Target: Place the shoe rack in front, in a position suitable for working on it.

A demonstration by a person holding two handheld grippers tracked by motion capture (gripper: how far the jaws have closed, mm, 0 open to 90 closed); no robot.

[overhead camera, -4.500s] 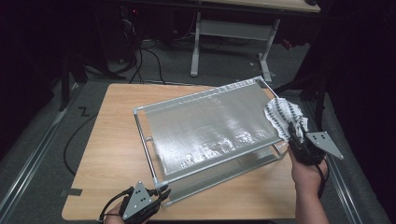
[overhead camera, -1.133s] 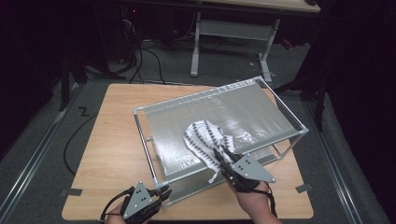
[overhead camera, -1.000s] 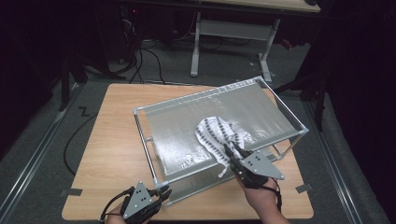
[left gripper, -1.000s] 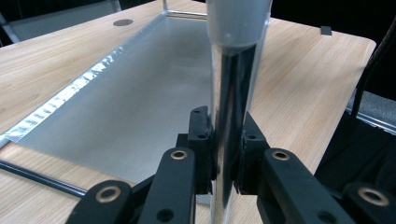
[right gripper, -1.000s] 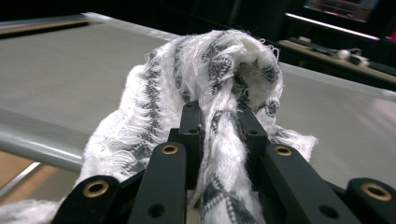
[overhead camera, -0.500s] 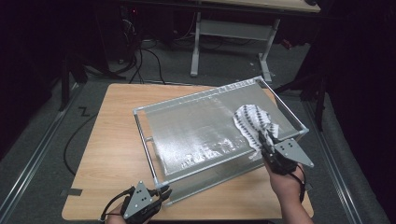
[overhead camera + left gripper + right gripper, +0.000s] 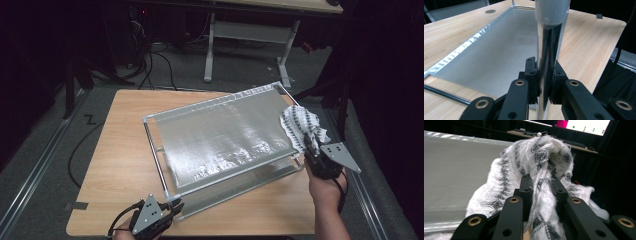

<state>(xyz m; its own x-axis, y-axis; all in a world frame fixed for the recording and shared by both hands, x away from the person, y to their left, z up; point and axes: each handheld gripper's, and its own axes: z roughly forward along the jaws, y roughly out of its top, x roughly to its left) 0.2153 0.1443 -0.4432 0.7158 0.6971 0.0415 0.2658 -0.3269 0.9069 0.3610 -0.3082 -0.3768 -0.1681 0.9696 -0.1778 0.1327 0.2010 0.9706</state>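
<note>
- Cloth (image 7: pixel 299 126), white with dark grey patterning, sits bunched at the right-hand end of the metal rack (image 7: pixel 220 137) in the high view, draped over that end of the rack's silvery top sheet and spilling a little past its edge.
- Behind the cloth, on the near side of the rack's right end, the right claw (image 7: pixel 309 145) is gripped in a person's hand, with the grey three-cornered plate sticking out to the right.
- At the rack's near-left corner the left claw (image 7: pixel 172 206) meets the foot of the corner post (image 7: pixel 176 202); the rack stands tilted across the wooden counter (image 7: pixel 117 160).
- From the left gripper view, the left claw (image 7: pixel 545 82) is clamped on the shiny corner post (image 7: pixel 547 62), one jaw on each side, pressed tight against the tube. The rack's lower sheet (image 7: pixel 499 52) stretches away beyond the post, with counter (image 7: pixel 584 42) to the right of it.
- From the right gripper view, the right claw (image 7: pixel 542 192) is closed on a fold of the cloth (image 7: pixel 536 165), fringe squeezed between the jaws. The rest of the cloth heaps up just beyond, lying against the rack's pale sheet (image 7: pixel 454 167), which runs off to the left.
</note>
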